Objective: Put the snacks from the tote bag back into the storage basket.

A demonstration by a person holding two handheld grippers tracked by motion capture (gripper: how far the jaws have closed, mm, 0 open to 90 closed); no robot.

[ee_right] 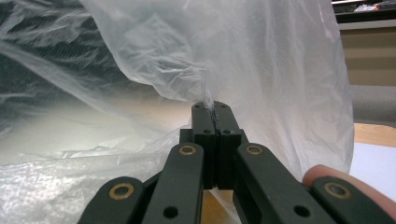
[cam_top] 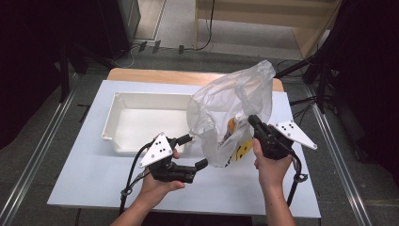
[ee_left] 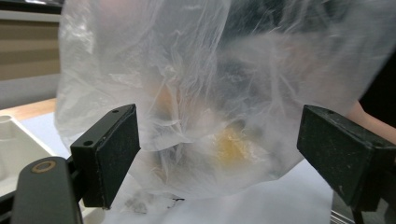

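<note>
On the bench (cam_top: pixel 84 179) a tray (cam_top: pixel 123 113) lies toward the left, and a plastic bag (cam_top: pixel 226 103) stands just to its right. Some items, hard to make out, sit low inside the bag. The left hand-held gripper (cam_top: pixel 196 151) is before the tray's near right corner, just beside the bag; the right hand-held gripper (cam_top: pixel 251 119) is at the bag's right side.

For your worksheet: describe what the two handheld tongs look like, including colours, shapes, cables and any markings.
Both the left tongs and right tongs are black, built from jointed bars with brass-coloured pivot rings. Each ends in two flat rectangular pads with small screw holes. A pale grey triangular plate dotted with dark holes sits on top of each, and a black cable trails down. The forearms are bare.
</note>
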